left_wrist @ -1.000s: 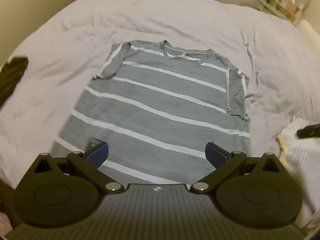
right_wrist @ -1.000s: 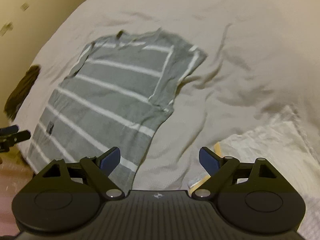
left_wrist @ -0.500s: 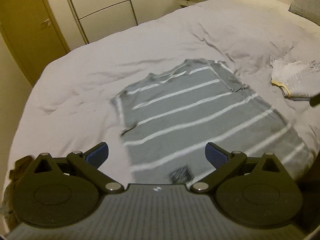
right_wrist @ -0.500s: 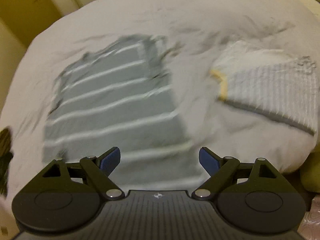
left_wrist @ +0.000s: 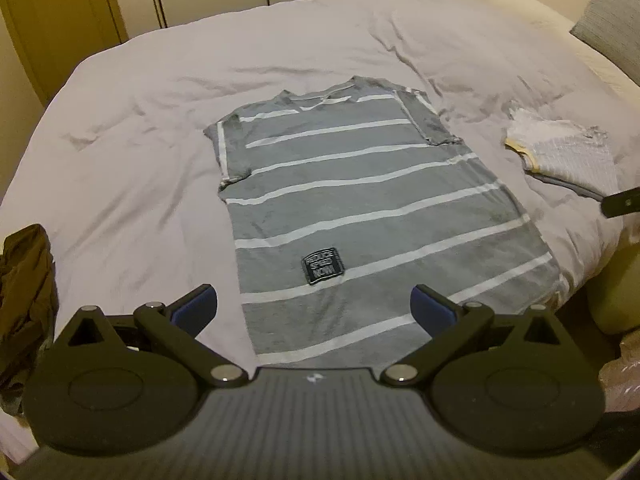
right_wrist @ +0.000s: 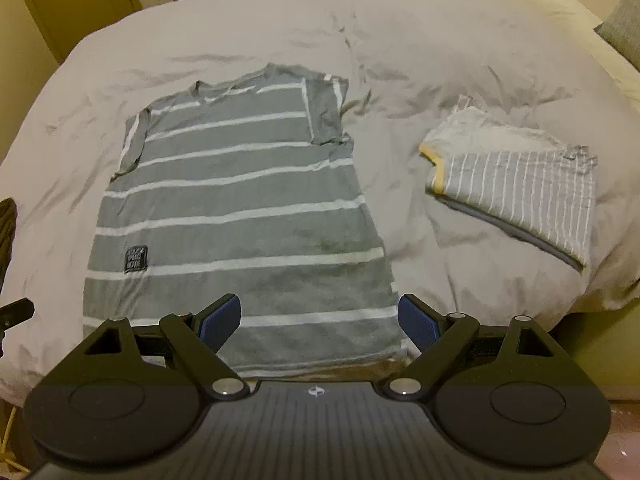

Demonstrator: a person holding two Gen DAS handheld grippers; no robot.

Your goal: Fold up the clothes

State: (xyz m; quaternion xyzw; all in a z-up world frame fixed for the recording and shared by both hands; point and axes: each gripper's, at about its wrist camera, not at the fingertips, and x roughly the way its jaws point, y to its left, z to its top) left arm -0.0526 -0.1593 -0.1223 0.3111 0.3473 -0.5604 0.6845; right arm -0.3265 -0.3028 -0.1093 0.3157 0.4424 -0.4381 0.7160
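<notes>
On the bed [left_wrist: 120, 128] in front of you, the grey striped T-shirt [left_wrist: 360, 200] lies spread flat, face up, collar away from you and hem at the near edge; both sleeves look tucked inward over the chest, though the fisheye makes that hard to confirm. A striped folded garment [right_wrist: 520, 184] sits well apart to its right. Your left gripper [left_wrist: 314, 306] and right gripper [right_wrist: 320, 322] both hover over the hem with jaws spread wide, holding nothing. Expect thin, limp jersey: light, and it will sag and drag on the duvet. Pinch the two hem corners, or a side edge at shoulder and hem.
</notes>
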